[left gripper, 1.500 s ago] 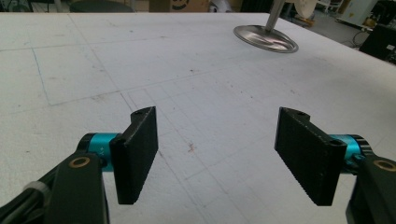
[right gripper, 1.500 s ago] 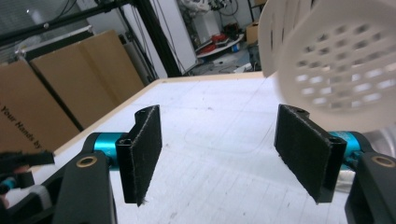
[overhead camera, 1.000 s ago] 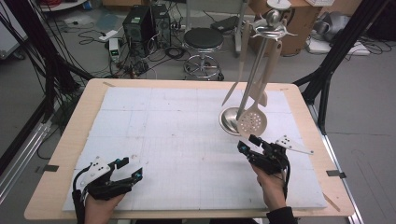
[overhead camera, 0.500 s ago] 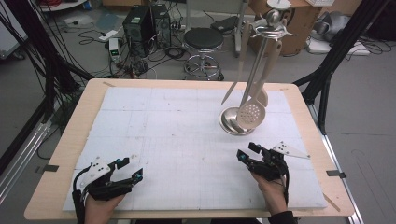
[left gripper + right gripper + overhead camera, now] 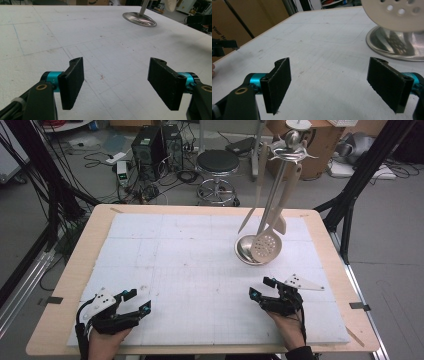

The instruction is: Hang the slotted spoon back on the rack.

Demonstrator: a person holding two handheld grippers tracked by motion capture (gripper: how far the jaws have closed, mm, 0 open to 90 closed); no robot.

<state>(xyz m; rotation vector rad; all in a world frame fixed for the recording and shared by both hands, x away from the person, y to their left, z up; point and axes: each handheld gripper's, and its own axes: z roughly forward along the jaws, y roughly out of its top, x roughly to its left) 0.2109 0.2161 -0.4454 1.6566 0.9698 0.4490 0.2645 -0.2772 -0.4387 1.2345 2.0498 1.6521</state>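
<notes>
A cluttered workshop floor with cables, a stool (image 5: 217, 167) and computer boxes lies beyond the far edge of my tabletop (image 5: 85, 255), which carries a white foam sheet ruled in faint squares. Toward the far right corner stands a metal utensil stand (image 5: 287, 180): a round steel base (image 5: 246, 251) on the sheet, a post rising from it, and a ring on top from which pale utensils hang by their handles so they dangle free and can be lifted off. The nearest of them is a slotted spoon (image 5: 265, 246), its holed head low over the base and turned toward my side.

My right gripper (image 5: 265, 289) sits near the front edge, right of the middle, with its fingers (image 5: 277, 83) spread wide and nothing between them. In the right gripper view they point at the base and the spoon's head (image 5: 398, 11) just above, near but not touching; I judge I have it lined up this way to go for that spoon, open enough to take the flat head or handle.

My left gripper (image 5: 139, 302) rests at the front left corner, well apart from the stand, fingers (image 5: 72, 82) likewise wide and empty, low over bare foam. I read it as parked, out of the way of the other arm.
</notes>
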